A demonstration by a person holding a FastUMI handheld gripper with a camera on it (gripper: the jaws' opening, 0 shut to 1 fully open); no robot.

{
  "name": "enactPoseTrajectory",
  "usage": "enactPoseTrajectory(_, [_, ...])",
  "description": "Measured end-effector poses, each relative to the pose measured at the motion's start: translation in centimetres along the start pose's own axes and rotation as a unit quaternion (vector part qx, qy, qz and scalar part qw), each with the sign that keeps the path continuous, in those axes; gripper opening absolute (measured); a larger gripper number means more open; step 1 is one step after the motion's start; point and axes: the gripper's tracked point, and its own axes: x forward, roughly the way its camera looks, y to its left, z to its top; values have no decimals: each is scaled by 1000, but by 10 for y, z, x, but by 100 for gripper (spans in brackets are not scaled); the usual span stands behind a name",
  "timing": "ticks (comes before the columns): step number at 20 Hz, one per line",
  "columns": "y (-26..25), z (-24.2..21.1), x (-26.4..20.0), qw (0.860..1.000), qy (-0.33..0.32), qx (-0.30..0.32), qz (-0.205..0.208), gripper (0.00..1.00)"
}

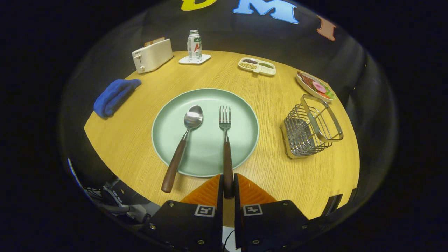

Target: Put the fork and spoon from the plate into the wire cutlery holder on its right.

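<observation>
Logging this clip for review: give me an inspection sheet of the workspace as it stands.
Surface: round wooden table.
Job's things: spoon and fork on green plate, handles past its rim; wire cutlery holder right of plate, nothing seen inside.
Clutter: toaster, bottle on coaster, blue cloth, divided snack tray, food dish.
Grippers: gripper shut on fork handle end.
Cables: some below table's near left edge.
Surroundings: black booth wall.

No text is legible: the label on the far bottle [194,45] is too small to read, and the gripper [228,179], fingers clamped on the fork [226,154] handle, carries two square coded markers.
</observation>
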Motion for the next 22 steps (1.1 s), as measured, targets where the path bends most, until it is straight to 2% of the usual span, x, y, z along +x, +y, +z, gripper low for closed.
enactPoseTrajectory(1, [-4, -1, -6, 1000, 3, -1, -3, 5])
enactPoseTrajectory(5, [-6, 3, -17, 1000, 14, -3, 19, 5])
enactPoseTrajectory(9, [-6, 7, -38, 997, 36, 18, 59, 5])
enactPoseTrajectory(14, [-23, 9, -79, 995, 59, -9, 81, 5])
enactPoseTrajectory(19, [-51, 4, -119, 992, 96, -35, 80, 5])
enactPoseTrajectory(22, [-73, 5, -135, 992, 99, -42, 63, 5])
